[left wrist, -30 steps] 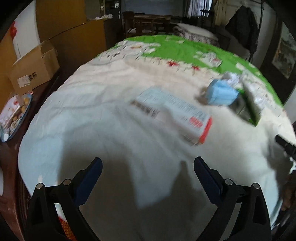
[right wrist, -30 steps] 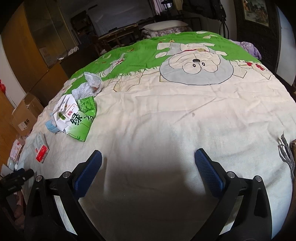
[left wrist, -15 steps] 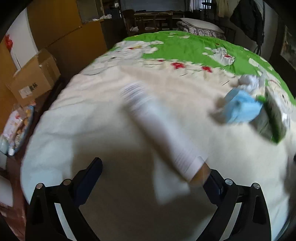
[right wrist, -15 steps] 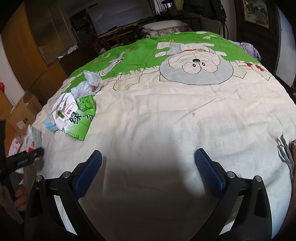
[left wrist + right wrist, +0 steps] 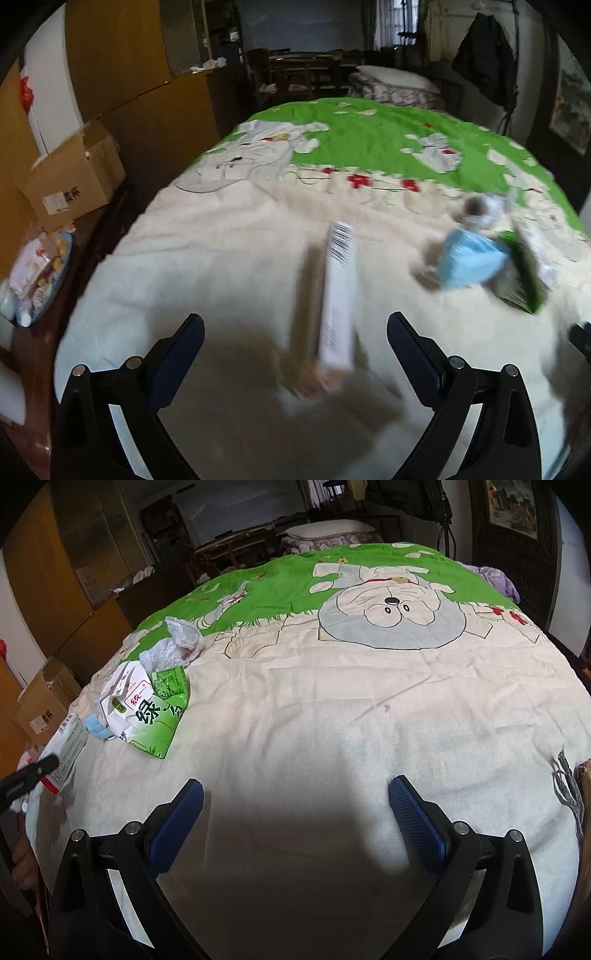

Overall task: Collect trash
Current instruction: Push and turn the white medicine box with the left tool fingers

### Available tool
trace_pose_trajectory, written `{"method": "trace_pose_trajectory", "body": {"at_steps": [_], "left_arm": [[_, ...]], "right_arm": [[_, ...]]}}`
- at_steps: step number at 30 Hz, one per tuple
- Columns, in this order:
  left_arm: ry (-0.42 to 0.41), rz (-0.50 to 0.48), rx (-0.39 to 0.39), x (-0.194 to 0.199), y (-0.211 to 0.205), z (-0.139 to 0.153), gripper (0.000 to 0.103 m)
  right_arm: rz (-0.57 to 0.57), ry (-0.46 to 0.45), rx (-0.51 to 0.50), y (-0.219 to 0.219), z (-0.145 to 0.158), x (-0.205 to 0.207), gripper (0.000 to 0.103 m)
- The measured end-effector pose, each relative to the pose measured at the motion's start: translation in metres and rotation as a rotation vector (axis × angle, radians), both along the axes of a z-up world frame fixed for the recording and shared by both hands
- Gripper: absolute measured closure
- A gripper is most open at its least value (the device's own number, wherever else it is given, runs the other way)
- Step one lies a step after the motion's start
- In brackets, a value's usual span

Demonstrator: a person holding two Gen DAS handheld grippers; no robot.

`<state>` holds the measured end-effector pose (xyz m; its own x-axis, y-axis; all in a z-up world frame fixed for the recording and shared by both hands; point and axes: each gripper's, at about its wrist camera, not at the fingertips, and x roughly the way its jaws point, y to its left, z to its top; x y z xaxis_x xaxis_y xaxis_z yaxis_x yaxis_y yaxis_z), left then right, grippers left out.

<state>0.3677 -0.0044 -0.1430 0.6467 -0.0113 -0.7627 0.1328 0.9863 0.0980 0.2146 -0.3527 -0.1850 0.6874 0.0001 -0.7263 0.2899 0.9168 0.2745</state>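
Left wrist view: showing the white box [image 5: 338, 295] blurred, lying on the bedspread [image 5: 221, 258] between the open fingers of the left gripper [image 5: 295, 343].
Right wrist view: showing sharply the green carton [image 5: 147, 716], blue mask [image 5: 96, 728] and crumpled bag [image 5: 173, 646] clustering at the bedspread's left edge.
Around: a cardboard box [image 5: 70, 177] is standing off the bed's left side.
Left gripper: fingers spreading wide, gripping nothing, box end lying just ahead.
Right gripper [image 5: 295, 827]: fingers spreading wide over bare cloth, well apart from the trash.
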Motion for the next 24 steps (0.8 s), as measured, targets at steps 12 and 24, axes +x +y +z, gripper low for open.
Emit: {"method": "trace_pose_trajectory", "body": {"at_steps": [12, 24], "left_arm": [[0.001, 0.115, -0.020, 0.008, 0.066, 0.010, 0.006], [0.057, 0.110, -0.063, 0.045, 0.052, -0.038, 0.005]], "right_arm": [[0.000, 0.001, -0.001, 0.000, 0.000, 0.000, 0.006], [-0.002, 0.007, -0.010, 0.001, 0.000, 0.001, 0.006]]}}
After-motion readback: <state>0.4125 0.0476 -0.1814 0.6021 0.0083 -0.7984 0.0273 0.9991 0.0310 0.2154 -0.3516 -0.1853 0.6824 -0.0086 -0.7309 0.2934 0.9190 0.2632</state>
